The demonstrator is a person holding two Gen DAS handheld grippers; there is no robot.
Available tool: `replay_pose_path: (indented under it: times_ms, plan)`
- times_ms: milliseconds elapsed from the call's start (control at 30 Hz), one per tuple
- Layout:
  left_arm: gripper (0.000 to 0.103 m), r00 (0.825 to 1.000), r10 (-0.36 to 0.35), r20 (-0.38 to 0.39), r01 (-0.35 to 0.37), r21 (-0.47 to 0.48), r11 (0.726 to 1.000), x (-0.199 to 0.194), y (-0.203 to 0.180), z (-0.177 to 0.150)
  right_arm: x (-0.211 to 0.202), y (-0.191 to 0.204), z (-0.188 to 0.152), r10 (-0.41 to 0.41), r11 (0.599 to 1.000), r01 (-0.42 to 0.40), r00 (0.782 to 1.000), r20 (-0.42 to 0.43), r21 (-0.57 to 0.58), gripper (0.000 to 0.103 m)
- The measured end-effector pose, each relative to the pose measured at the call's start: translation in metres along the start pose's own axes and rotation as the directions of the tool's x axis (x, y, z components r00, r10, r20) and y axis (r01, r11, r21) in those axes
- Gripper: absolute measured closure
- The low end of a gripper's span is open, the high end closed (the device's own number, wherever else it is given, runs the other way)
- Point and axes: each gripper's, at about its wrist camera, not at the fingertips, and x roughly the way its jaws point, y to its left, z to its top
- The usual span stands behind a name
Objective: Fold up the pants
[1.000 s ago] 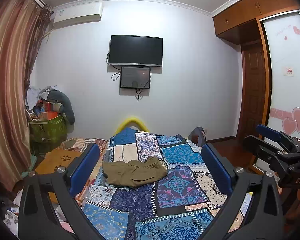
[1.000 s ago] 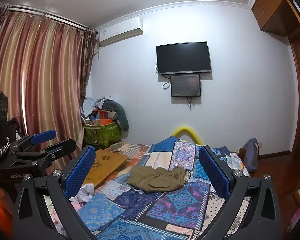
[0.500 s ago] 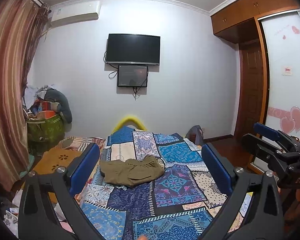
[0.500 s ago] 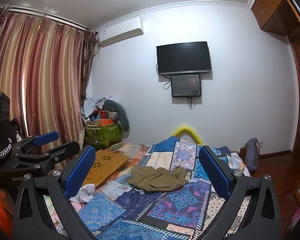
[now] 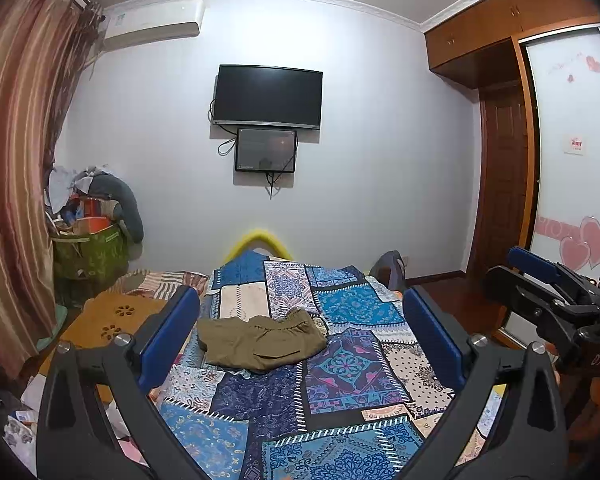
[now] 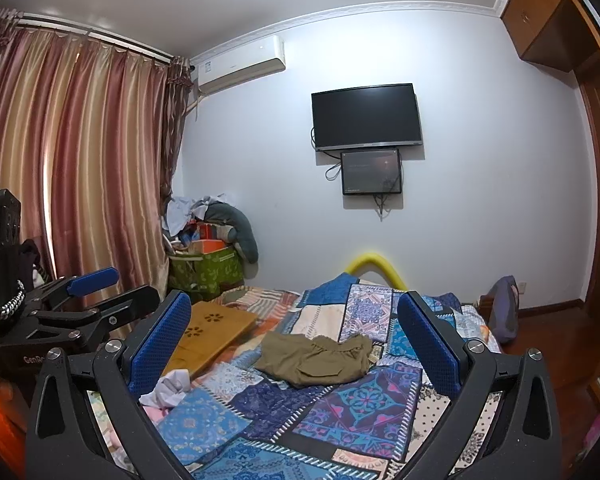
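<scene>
Since the earlier frame our left view has swung slightly rightward. There, the left hand-held gripper (image 5: 300, 334) gapes wide above the bed (image 5: 340, 408), olive pants (image 5: 260, 342) crumpled ahead. From the right wrist, our right hand-held gripper (image 6: 294, 340) spreads wide, empty, pants (image 6: 316, 358) lying beyond on the quilt.

Quick count: one pants (image 5: 260, 342) on one quilt (image 5: 340, 380), two grippers (image 5: 300, 332) (image 6: 294, 338), two wall screens (image 5: 267, 96) (image 5: 265, 150), one AC (image 5: 152, 24), one wooden board (image 6: 216, 330).
</scene>
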Motion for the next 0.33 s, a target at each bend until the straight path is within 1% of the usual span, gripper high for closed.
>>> replay_pose_path:
  times_ms: [100, 233, 333]
  plan:
    - [0.000, 1.000, 0.011, 0.001, -0.011, -0.002, 1.000, 0.0007, -0.0015, -0.0002, 0.0008, -0.0005, 0.0002, 0.001, 1.000, -0.001, 1.000, -0.002, 0.004, 0.000]
    - [0.000, 1.000, -0.006, -0.015, 0.006, -0.008, 1.000, 0.0017, -0.0005, -0.0006, 0.0017, -0.0009, -0.0001, 0.002, 1.000, -0.002, 1.000, -0.004, 0.006, 0.000]
    - [0.000, 1.000, 0.002, -0.016, -0.002, -0.006, 1.000, 0.0036, -0.0004, -0.0003, 0.0027, -0.0017, -0.0008, 0.001, 1.000, -0.001, 1.000, -0.008, 0.007, 0.000]
